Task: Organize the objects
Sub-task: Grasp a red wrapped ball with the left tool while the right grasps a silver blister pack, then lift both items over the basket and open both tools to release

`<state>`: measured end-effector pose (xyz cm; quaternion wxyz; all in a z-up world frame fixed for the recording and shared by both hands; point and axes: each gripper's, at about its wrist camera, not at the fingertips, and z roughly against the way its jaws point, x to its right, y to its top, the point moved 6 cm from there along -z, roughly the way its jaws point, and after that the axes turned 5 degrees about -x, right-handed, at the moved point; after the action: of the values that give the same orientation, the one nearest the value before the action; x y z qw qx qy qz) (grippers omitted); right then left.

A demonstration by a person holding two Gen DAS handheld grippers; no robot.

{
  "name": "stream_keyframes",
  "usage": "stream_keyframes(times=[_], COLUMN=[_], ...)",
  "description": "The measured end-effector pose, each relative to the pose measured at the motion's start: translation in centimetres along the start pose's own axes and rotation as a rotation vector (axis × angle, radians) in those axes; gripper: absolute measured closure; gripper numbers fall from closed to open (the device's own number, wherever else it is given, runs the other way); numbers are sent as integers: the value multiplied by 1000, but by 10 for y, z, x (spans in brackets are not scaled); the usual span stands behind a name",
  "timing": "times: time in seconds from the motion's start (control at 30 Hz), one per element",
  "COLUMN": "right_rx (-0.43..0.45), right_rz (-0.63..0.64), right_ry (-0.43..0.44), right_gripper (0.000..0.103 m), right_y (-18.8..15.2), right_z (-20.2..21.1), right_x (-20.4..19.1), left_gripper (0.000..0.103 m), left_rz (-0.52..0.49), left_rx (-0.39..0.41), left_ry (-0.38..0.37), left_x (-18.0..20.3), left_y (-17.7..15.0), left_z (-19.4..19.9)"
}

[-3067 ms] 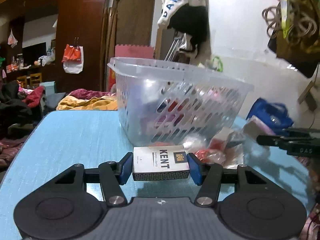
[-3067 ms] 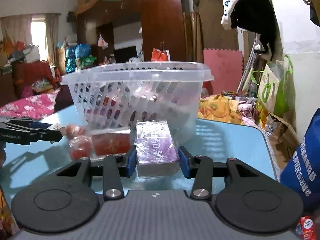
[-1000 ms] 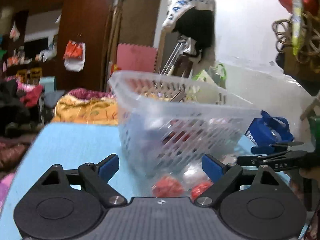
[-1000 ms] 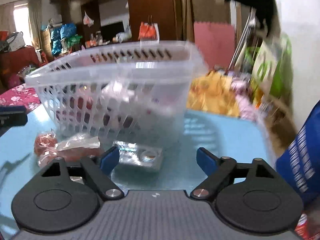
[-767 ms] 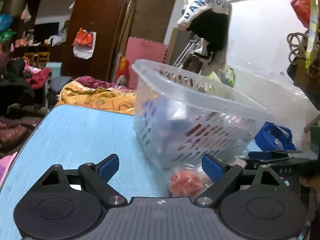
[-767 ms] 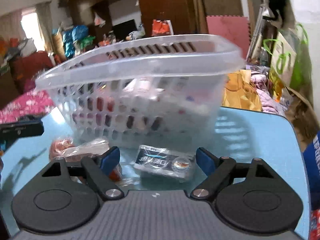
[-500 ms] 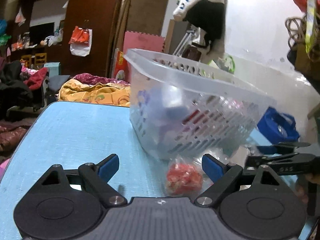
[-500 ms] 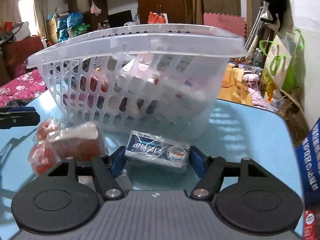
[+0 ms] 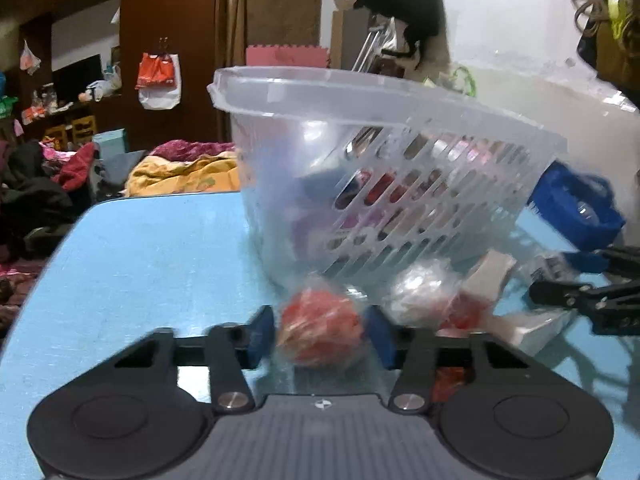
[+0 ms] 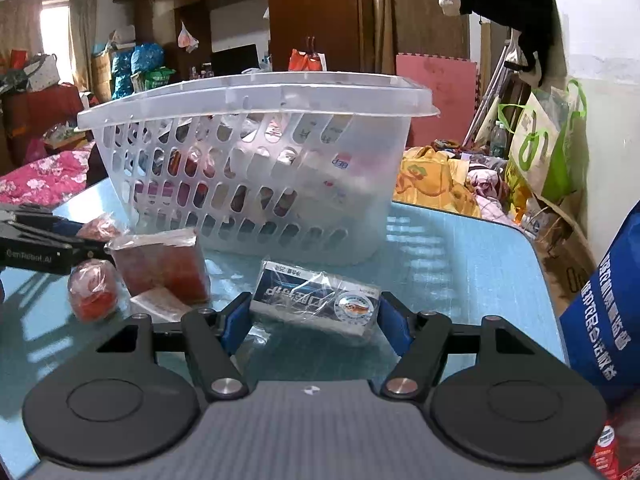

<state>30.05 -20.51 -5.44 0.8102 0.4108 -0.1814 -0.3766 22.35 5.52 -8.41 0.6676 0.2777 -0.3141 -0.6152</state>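
Note:
A clear slotted plastic basket (image 9: 400, 184) holding several packets stands on the blue table (image 9: 152, 256); it also shows in the right wrist view (image 10: 256, 168). My left gripper (image 9: 320, 336) is shut on a red ball wrapped in clear plastic (image 9: 320, 332) in front of the basket. My right gripper (image 10: 316, 320) is closed on a flat blue-and-white wrapped packet (image 10: 316, 300) lying on the table. The left gripper's side (image 10: 36, 244) shows at the left edge of the right wrist view.
A wrapped red block (image 10: 160, 264) and another wrapped red ball (image 10: 94, 292) lie left of the packet. A blue bag (image 10: 600, 312) stands at the table's right edge. A white box (image 9: 536, 332) lies by the right gripper (image 9: 592, 300).
Both grippers let go of the Kent box and the purple packet, moved in open, and have closed: the left on the red ball, the right on the blue packet.

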Motion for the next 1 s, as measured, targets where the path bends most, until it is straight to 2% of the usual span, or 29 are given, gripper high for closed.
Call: stream_keyframes(times=[0.07, 0.13, 0.2, 0.3, 0.4, 0.67, 0.73, 0.83, 0.9, 1.0], right_rx=[23, 67, 109, 154, 181, 212, 232, 328, 377, 428], right_rz=[-3, -17, -33, -26, -12, -12, -15, -47, -69, -48], right_ry=[-9, -13, -5, 5, -5, 4, 32, 113, 165, 177], right_gripper=[33, 34, 34, 34, 34, 34, 34, 33, 33, 33], right_y=[-1, -1, -1, 1, 2, 3, 1, -6, -7, 6], right_z=[4, 12, 19, 26, 30, 33, 40, 66, 83, 108], right_x=[2, 4, 6, 4, 2, 2, 0, -2, -4, -12], left_gripper=[55, 55, 55, 55, 55, 55, 55, 55, 55, 55], left_rz=[26, 36, 46, 68, 63, 48, 42, 51, 93, 95], left_rx=[49, 128, 164, 157, 151, 228, 283, 404, 432, 462], left_ry=[-44, -35, -53, -96, -97, -149, -167, -283, -306, -309], left_x=[-2, -7, -11, -15, -11, -6, -5, -6, -9, -6], left_y=[1, 1, -1, 0, 0, -2, -3, -6, -9, 3], left_z=[8, 23, 31, 31, 30, 43, 53, 77, 87, 103])
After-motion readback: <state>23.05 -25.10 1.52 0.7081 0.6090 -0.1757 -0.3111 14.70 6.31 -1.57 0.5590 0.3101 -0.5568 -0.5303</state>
